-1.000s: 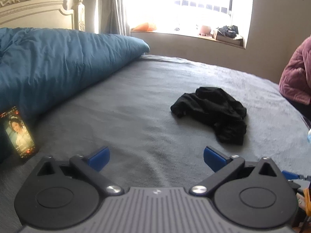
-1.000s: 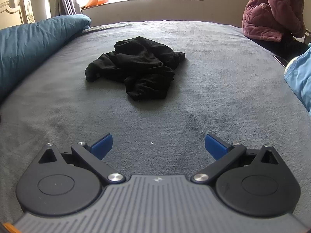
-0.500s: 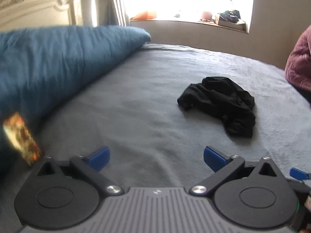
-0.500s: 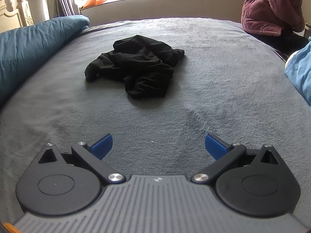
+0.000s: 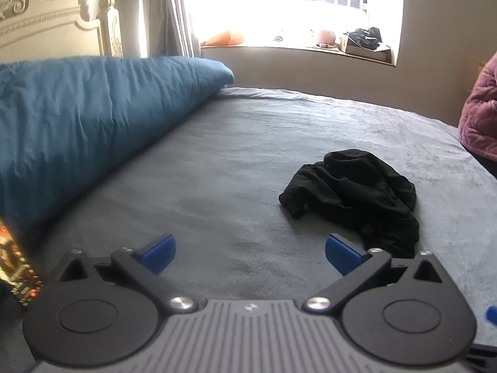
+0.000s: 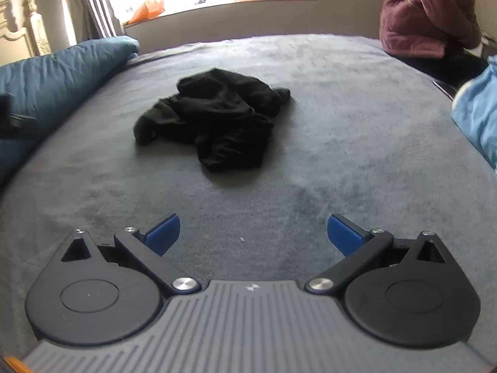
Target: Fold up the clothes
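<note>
- Black garment (image 6: 214, 118) lies crumpled in a heap mid-bed on the grey sheet (image 6: 341, 130), unfolded, nothing touching it.
- Your right gripper (image 6: 253, 233) hangs short of it, blue pads spread wide, empty.
- Your left gripper (image 5: 250, 251) sits off its near-left side, also spread and empty.
- Step in hand, by my read: the approach. Next, pick out an edge or corner and spread the heap flat.
- Blue duvet (image 5: 93, 118) left, a seated person's pink jacket (image 6: 425, 12) far right; both well apart.

Teal duvet (image 5: 93, 118) at left, person in maroon jkt (image 6: 428, 12), phone (image 5: 15, 273)
</note>
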